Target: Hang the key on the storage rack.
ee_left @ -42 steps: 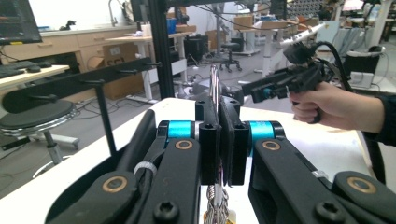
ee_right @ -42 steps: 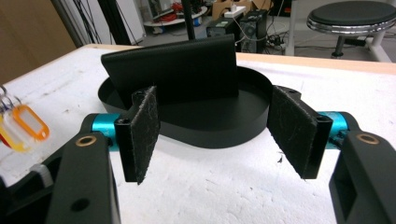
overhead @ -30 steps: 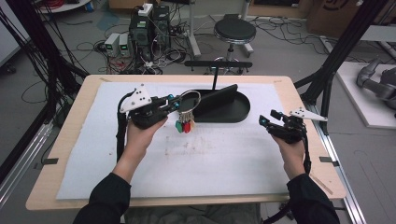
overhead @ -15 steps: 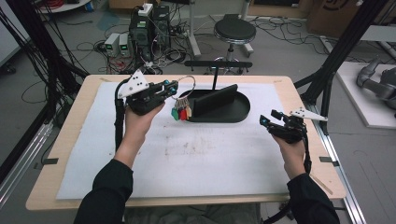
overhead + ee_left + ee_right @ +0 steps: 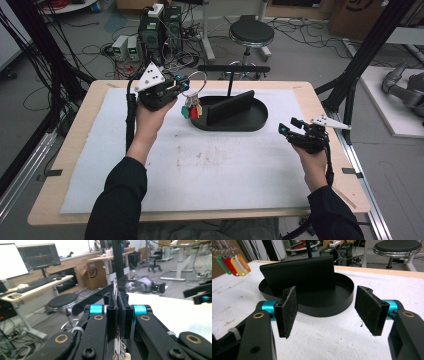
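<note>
1. Left gripper (image 5: 184, 86) held up over the far left part of the table (image 5: 70, 145), close to its far edge, jaws pressed together on a metal key ring (image 5: 196, 82).
2. Ring seen edge-on in the left gripper view, a thin metal strip (image 5: 115, 290) pinched between the two black pads and rising above them.
3. Below the ring, a bunch of key tags (image 5: 191, 110), green, red and pale ones, hanging free in the air just beside the left end of the black tray (image 5: 235, 125), not touching the white mat (image 5: 225, 170).
4. Same tags caught at the top left corner of the right gripper view (image 5: 233, 263): green, red, yellow and orange, hanging side by side above the mat.
5. Black oval tray lying on the mat toward the far edge of the table, roughly midway along it, with a black upright panel (image 5: 231, 106) standing inside it, tilted slightly back.
6. A thin black post (image 5: 230, 85) rising behind the tray and carrying a black crossbar (image 5: 233, 68), level with the held ring and just to its right.
7. Right gripper (image 5: 286, 127) low near the right edge of the table, well apart from the tray, jaws spread wide and holding nothing.
8. In the right gripper view, both felt-faced pads (image 5: 369, 308) open with bare mat between them, pointed toward the tray (image 5: 347, 298) and its panel.
9. Left hand (image 5: 150, 112) wrapped around its gripper body; right hand (image 5: 312, 157) likewise, both forearms in dark sleeves.
</note>
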